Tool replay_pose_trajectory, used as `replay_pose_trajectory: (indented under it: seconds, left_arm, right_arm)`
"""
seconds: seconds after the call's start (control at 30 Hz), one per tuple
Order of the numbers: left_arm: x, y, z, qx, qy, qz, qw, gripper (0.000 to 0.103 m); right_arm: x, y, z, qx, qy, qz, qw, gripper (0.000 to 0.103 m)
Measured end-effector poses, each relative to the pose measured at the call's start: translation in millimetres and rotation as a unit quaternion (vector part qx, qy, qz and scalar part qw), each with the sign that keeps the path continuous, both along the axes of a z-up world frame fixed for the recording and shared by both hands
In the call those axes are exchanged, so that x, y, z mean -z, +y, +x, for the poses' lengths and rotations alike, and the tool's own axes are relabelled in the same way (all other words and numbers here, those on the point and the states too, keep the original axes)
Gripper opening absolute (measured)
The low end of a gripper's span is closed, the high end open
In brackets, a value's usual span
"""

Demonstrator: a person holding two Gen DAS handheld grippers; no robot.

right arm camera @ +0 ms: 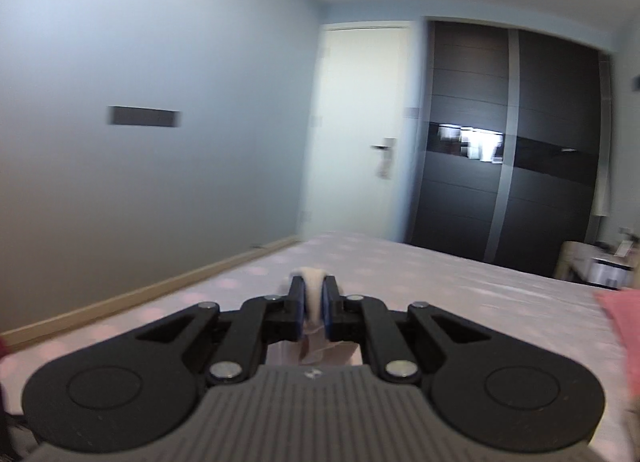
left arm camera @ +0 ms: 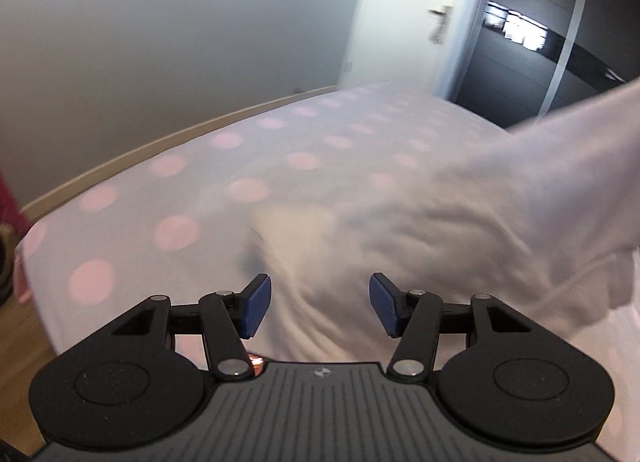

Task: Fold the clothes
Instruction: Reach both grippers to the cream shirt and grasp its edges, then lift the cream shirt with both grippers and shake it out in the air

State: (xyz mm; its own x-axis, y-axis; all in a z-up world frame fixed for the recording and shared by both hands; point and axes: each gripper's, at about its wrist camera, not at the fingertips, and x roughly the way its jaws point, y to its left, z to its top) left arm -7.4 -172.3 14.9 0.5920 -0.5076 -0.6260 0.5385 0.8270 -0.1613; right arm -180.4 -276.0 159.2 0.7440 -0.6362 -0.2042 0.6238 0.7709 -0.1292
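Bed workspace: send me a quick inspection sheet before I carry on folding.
Surface: bed sheet, pale with pink dots, reaching to the far wall's skirting.
Job's things: white garment lifted off the bed, stretched up toward the right edge of the left wrist view; a fold of its white cloth sits pinched in the right wrist view.
Clutter: pink fabric at the bed's right edge.
Grippers: left gripper jaws apart, nothing between them; right gripper jaws shut on the cloth.
Cables: nothing seen.
Surroundings: white door with handle, dark wardrobe, pale wall with a dark panel.
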Motion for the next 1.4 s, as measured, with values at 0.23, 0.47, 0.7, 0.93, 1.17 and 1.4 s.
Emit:
replay_pose_trajectory:
  seconds: [0.23,0.47,0.7,0.93,1.17,1.4]
  left_arm:
    - [3.6,-72.5,-69.0,0.157,-0.013,0.042,0.9866,0.053]
    - [48.6,-117.3,-135.5,0.318,-0.014,0.123,0.9401,0.051]
    - [92.1,-129.0,-164.1,0.456,-0.071,0.203,0.8635,0.044]
    - [137.7,-117.5,-167.5,0.534,-0.147,0.265,0.7890,0.035]
    - [177.7,-101.1,-186.6,0.587,-0.279,0.303,0.6969,0.033]
    - [197.3,-90.9,-198.8,0.588,-0.362,0.321,0.6483,0.033]
  right_arm:
    - [44.7,-71.6,-108.6,0.156,0.080,0.045,0.983,0.009]
    - [110.3,-105.8,-179.5,0.142,0.151,0.110,0.972,0.011]
    - [189.5,-79.4,-198.7,-0.015,0.247,0.139,0.959,0.011]
    - [239.4,-76.2,-196.3,-0.119,0.345,0.120,0.923,0.021]
    - [271.1,-66.0,-208.8,-0.162,0.395,0.070,0.902,0.027]
    - [296.3,-56.4,-212.8,-0.179,0.444,-0.017,0.878,0.026]
